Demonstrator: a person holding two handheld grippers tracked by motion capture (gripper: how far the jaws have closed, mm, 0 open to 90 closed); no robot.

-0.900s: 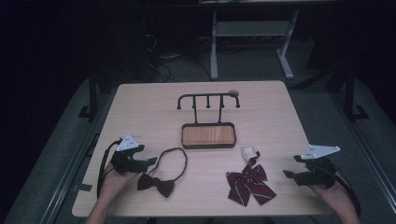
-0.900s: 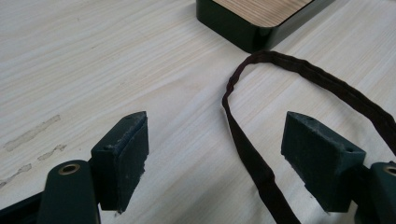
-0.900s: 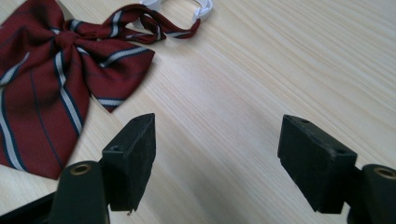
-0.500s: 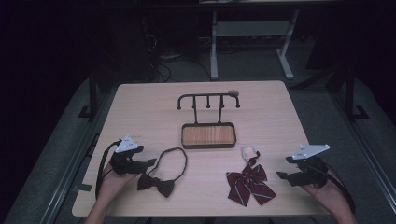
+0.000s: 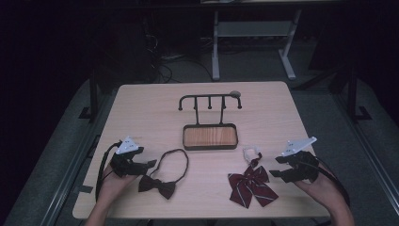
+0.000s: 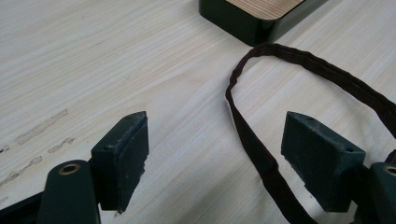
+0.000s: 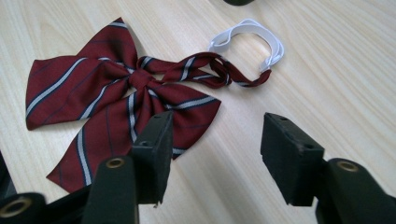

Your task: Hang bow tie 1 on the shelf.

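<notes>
The right gripper [image 5: 278, 167] has edged toward the red bow [image 5: 249, 184], jaws apart; the left gripper [image 5: 149, 164] gapes over the black bow's strap [image 6: 261, 158], so both pickups look imminent.

No legible text, labels, brands or numbers anywhere. Checked the wooden-topped stand [image 5: 210, 136], the dark bow tie [image 5: 157, 185] left of it and the striped red bow tie [image 7: 116, 100] right of it: all unmarked.
</notes>
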